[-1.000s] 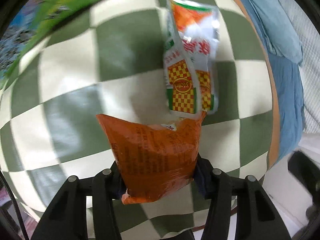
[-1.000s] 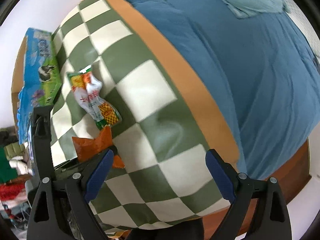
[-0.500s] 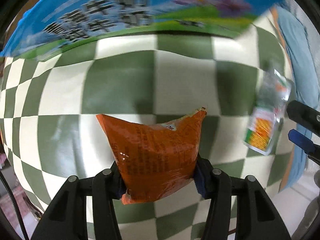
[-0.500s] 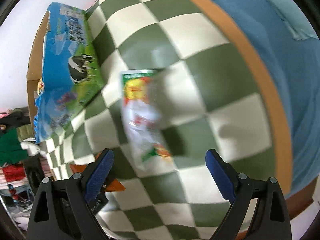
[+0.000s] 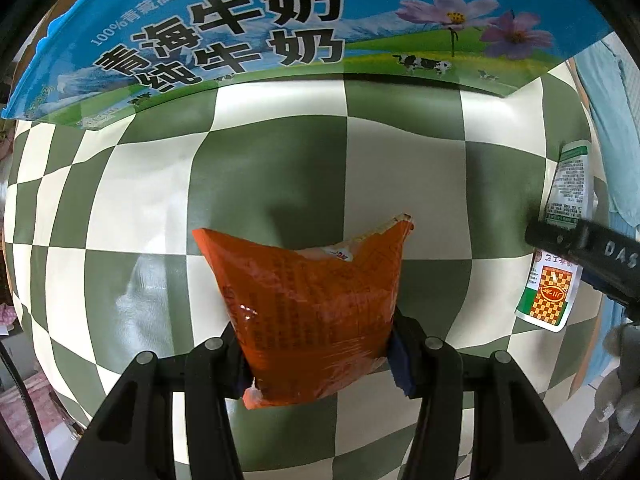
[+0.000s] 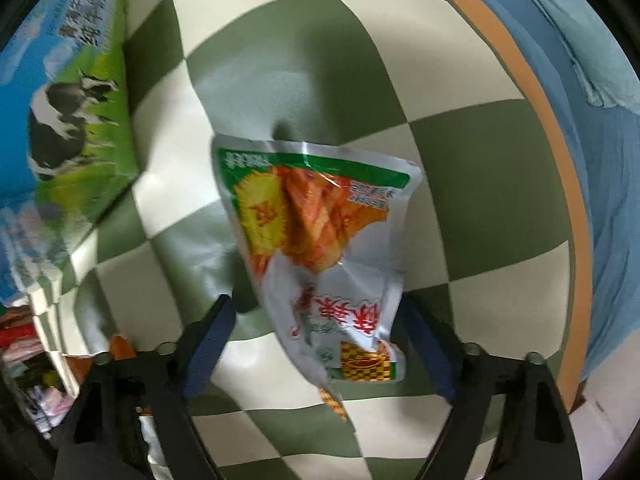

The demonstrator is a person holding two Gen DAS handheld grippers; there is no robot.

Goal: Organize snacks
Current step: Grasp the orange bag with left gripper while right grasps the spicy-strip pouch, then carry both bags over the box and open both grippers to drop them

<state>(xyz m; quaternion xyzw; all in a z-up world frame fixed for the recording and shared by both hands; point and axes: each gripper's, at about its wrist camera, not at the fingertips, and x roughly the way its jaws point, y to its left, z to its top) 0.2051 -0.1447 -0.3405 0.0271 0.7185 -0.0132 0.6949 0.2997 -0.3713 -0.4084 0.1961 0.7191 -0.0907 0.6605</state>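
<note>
My left gripper (image 5: 318, 350) is shut on an orange snack packet (image 5: 308, 312) and holds it over the green and white checked cloth (image 5: 264, 168). A silver snack packet with green edges (image 6: 324, 256) lies on the cloth. My right gripper (image 6: 318, 344) is open, with its fingers on either side of the packet's lower half. The same packet (image 5: 560, 248) shows at the right edge of the left wrist view, partly behind the right gripper's black finger (image 5: 592, 248).
A blue and green milk carton box (image 5: 304, 32) stands at the far side of the cloth, also seen in the right wrist view (image 6: 68, 112). An orange border (image 6: 540, 132) edges the cloth, with blue bedding (image 6: 600, 100) beyond it.
My left gripper has swung with the orange packet toward the milk box. My right gripper has moved in over the silver packet, which now lies between its open fingers.
</note>
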